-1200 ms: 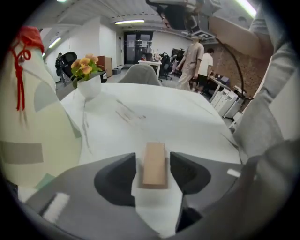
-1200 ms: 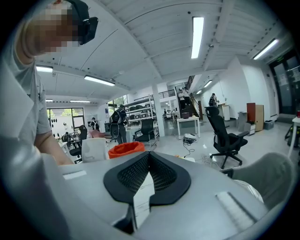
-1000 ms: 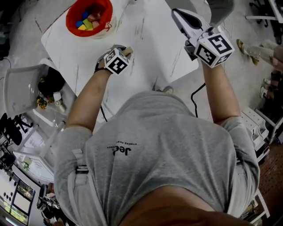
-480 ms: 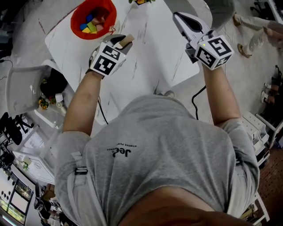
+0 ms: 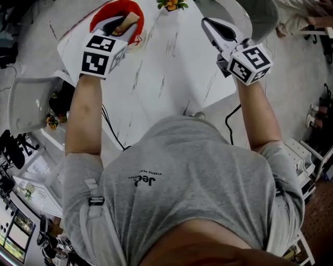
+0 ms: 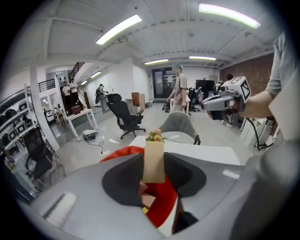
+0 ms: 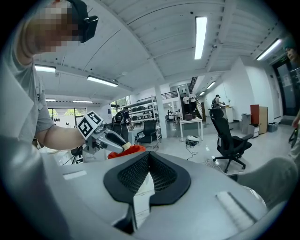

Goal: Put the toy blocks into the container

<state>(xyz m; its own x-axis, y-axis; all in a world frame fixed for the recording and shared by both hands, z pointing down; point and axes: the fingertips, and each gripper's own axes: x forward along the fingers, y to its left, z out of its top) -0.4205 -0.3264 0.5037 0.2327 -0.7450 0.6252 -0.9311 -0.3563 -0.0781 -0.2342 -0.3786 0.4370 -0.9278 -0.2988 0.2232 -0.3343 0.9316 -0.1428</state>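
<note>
The left gripper [image 5: 126, 23] had risen from mid-surface [image 5: 166, 67] to the upper left, above the red container [image 5: 138, 13], jaws grasping a tan block [image 5: 130, 20]; the right gripper [image 5: 207, 23] jaws were clenched, empty.

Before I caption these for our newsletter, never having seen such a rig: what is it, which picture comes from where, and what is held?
No robot here: a person wears a head camera and holds a hand-worked claw in each hand. The head view looks down; the other two ride on the claws. The left claw grips a tan block above the red container, which has other blocks inside, on the white table. The right claw is shut and empty.
</note>
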